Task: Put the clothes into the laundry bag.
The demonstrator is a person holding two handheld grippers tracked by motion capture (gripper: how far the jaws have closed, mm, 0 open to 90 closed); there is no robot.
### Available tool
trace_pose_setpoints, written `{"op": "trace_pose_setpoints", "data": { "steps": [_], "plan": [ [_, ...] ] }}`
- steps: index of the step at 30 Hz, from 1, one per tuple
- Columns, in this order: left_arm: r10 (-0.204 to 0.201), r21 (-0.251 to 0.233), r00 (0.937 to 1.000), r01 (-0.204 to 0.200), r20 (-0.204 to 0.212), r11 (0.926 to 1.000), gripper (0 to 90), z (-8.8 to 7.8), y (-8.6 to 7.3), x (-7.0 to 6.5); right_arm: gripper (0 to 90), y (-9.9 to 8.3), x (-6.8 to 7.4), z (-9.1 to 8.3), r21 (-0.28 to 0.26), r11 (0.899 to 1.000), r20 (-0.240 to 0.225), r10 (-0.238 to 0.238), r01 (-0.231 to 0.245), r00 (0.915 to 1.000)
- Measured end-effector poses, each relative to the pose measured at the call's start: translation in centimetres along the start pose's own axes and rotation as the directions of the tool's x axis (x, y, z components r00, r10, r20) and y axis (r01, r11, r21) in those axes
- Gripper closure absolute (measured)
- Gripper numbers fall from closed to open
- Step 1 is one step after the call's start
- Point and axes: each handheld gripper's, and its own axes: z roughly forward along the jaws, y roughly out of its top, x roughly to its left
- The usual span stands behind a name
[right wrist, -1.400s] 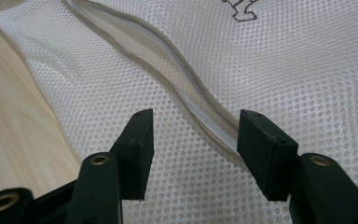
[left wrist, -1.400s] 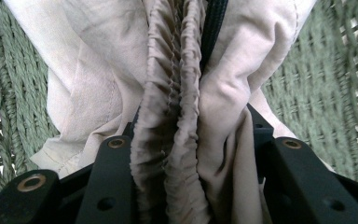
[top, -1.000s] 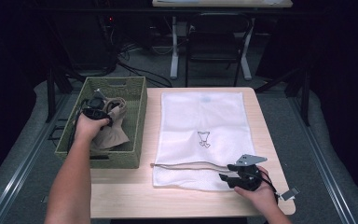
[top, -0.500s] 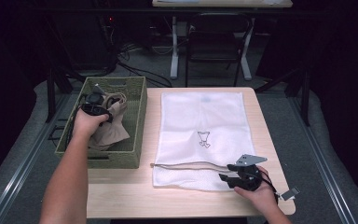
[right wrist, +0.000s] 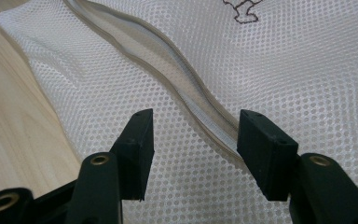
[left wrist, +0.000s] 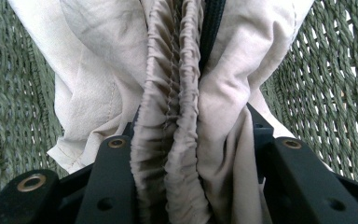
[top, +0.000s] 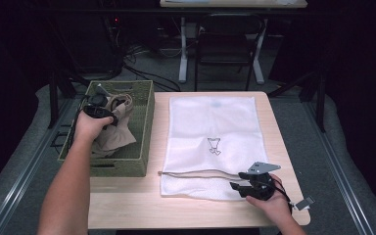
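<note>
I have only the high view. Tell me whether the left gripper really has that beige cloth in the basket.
Observer: Yes. In the left gripper view the left gripper is clamped on a gathered, ruffled band of the beige cloth, bunched between both jaws.
Operator: Report what else runs through that bunch.
Observer: A black strap or cord lies in the fold beside the gathers.
Operator: Now the right gripper. State whether it holds the mesh bag.
Observer: No. In the right gripper view the right gripper stands open over the white mesh bag, with nothing pinched.
Operator: Give me the zipper's state there.
Observer: The zipper gapes open, running between the jaws.
</note>
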Motion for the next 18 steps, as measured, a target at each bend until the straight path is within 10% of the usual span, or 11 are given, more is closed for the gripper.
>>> {"op": "trace_pose_setpoints", "data": {
  "steps": [18],
  "plan": [
    [0.031,-0.025,0.9995,-0.031,0.002,0.9992,59.4,-2.7,0.6,-0.8,46.1,0.0,0.0,0.0,0.003,1.0,0.0,-0.004,0.004,1.0]
  ]
}}
